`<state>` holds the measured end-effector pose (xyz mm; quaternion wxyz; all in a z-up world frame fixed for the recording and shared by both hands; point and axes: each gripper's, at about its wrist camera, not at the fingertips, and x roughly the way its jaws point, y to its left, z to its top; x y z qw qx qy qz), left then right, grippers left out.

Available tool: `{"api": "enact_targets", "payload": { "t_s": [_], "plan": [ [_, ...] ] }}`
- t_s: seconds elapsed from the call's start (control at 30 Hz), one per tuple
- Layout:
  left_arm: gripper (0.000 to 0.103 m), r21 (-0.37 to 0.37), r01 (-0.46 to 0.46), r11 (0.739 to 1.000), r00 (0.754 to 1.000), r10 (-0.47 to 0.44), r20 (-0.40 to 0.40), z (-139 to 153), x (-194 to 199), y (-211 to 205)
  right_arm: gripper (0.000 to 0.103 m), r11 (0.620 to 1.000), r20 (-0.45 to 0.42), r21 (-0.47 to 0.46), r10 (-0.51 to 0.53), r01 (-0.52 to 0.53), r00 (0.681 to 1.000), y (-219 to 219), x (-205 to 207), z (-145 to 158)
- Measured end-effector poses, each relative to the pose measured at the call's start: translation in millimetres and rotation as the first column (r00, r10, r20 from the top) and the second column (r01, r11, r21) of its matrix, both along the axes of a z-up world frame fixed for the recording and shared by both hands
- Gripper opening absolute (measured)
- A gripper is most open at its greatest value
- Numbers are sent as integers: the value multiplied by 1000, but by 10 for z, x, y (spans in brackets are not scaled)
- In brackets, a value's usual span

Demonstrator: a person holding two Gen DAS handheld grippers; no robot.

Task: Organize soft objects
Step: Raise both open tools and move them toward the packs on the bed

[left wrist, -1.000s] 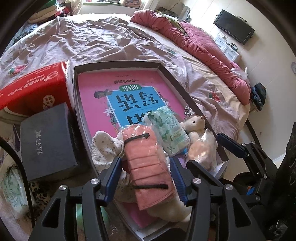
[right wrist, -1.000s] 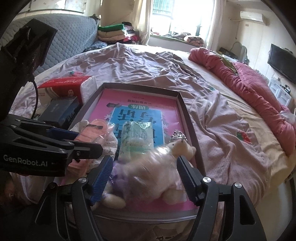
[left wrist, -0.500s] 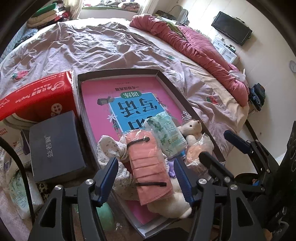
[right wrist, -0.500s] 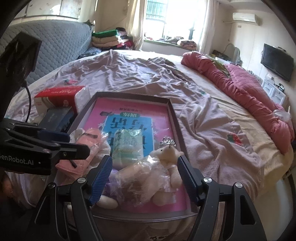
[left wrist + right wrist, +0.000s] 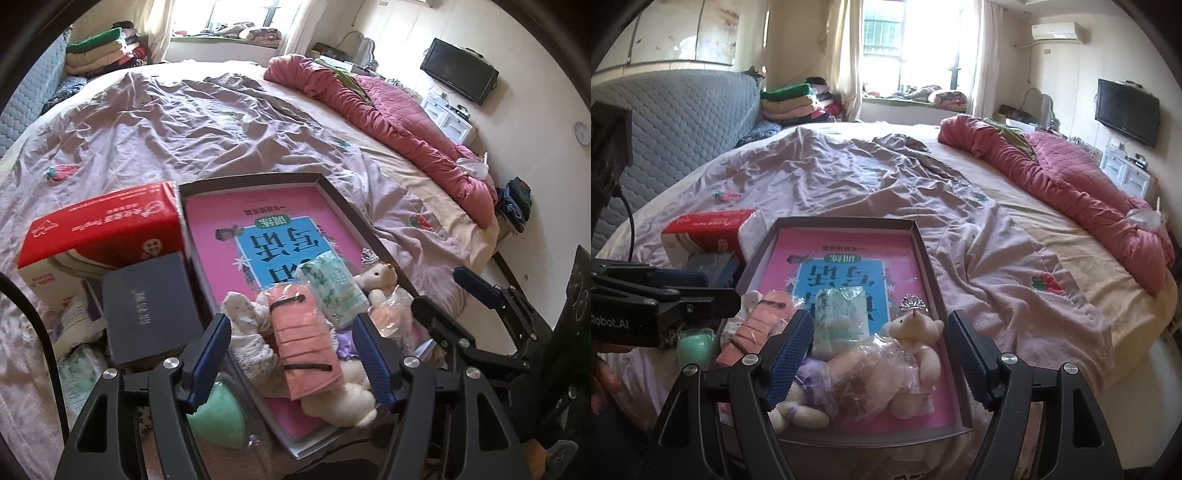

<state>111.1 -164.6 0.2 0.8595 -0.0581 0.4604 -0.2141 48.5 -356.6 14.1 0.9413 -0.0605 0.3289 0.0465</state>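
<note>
We've got the shallow grey tray (image 5: 925,254) at the bed's near edge, its front rim close to the drop-off. Beyond it the wrinkled mauve sheet (image 5: 849,177) lies wide open, w/ the pink quilt (image 5: 1082,192) bunched along the right side. Left tongs (image 5: 291,354) are opening, pads clear on both sides of the salmon pleated cloth roll (image 5: 304,343) lying in the tray. Right tongs (image 5: 877,352) are opening too, nothing pinched; the plastic-wrapped plush bear (image 5: 886,365) sits loose betw. them. Left view gives us the dark flat box (image 5: 147,310) beside the red tissue carton (image 5: 103,229) and a mint-green soft lump (image 5: 218,417) outside the tray (barely seen from the right). Right view shows the quilted grey headboard (image 5: 683,122). The crinkly green tissue pack (image 5: 842,317) rests on the glossy pink book (image 5: 846,254).
</note>
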Motion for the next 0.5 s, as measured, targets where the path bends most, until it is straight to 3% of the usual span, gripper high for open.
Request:
{"api": "enact_targets", "payload": {
  "t_s": [0.5],
  "plan": [
    [71, 47, -54, 997, 998, 52, 39, 163, -112, 229, 77, 999, 21, 41, 8, -9, 1000, 71, -65, 102]
  ]
}}
